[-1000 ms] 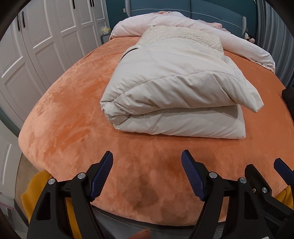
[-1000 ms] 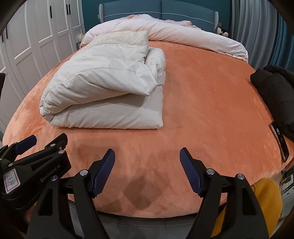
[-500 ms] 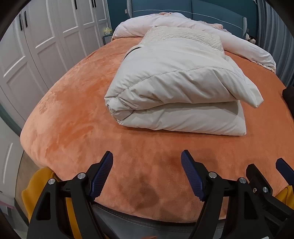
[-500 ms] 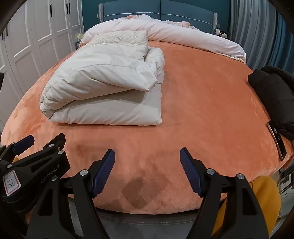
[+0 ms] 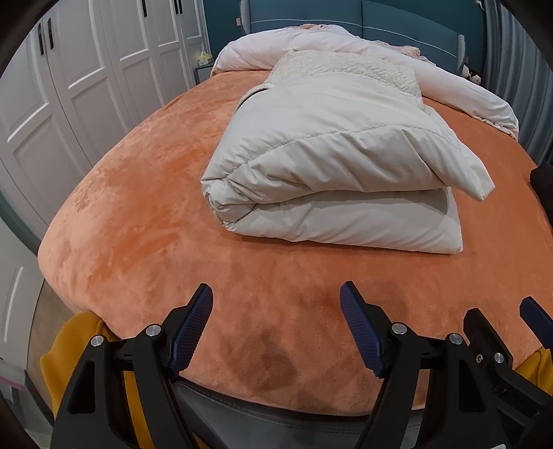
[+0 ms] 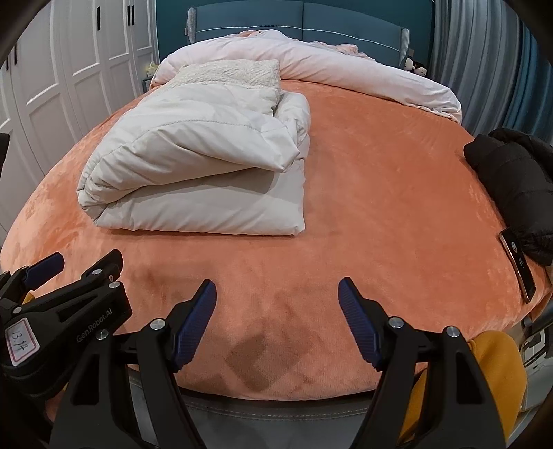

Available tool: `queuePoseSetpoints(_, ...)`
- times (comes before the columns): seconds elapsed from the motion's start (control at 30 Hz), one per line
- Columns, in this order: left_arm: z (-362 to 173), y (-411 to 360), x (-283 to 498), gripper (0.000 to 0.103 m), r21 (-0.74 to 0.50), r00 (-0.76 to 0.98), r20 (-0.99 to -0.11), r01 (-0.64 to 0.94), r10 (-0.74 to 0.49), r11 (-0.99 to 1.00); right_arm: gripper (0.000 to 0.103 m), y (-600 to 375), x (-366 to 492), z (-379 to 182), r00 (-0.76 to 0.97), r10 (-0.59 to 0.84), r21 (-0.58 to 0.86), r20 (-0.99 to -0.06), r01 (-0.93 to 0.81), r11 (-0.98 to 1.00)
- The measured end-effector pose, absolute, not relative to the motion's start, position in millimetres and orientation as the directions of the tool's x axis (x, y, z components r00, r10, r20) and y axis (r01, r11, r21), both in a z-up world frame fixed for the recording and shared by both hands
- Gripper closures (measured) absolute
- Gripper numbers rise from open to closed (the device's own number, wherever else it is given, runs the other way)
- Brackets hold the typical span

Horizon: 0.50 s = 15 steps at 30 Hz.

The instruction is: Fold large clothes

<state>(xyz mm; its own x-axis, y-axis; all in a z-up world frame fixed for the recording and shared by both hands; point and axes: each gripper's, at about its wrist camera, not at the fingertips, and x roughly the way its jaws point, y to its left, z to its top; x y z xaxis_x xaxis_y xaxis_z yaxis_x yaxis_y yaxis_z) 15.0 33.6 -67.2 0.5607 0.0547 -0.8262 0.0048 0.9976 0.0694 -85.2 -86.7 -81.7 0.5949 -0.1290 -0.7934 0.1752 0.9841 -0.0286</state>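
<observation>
A cream padded coat (image 5: 331,165) (image 6: 200,162) lies folded into a thick bundle on the orange bed cover (image 5: 138,214) (image 6: 380,179), its fleecy collar end toward the headboard. My left gripper (image 5: 276,321) hangs open over the near edge of the bed, well short of the coat, nothing between its blue pads. My right gripper (image 6: 276,317) is open too, beside the left one and equally clear of the coat. Each gripper shows at the edge of the other's view.
A black puffy jacket (image 6: 515,186) and a phone (image 6: 518,266) lie at the bed's right edge. A pale pink duvet (image 6: 311,72) is rolled along the blue headboard (image 6: 297,17). White wardrobe doors (image 5: 86,76) stand on the left. Yellow fabric (image 6: 497,376) shows below the grippers.
Both views have drawn back slightly from the coat, so more of the bed's near edge shows. Both grippers stay open and the coat has not moved.
</observation>
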Motion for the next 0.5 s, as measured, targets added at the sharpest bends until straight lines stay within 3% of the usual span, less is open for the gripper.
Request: queuePoseSetpoints(0.5,-67.3,34.1,14.5,0.032,0.066,0.553,-0.832,0.004,0.053,0.998,0.033,-84.9,-86.6,-81.1,0.594,-0.133,-0.029,-0.793,0.181,0.983)
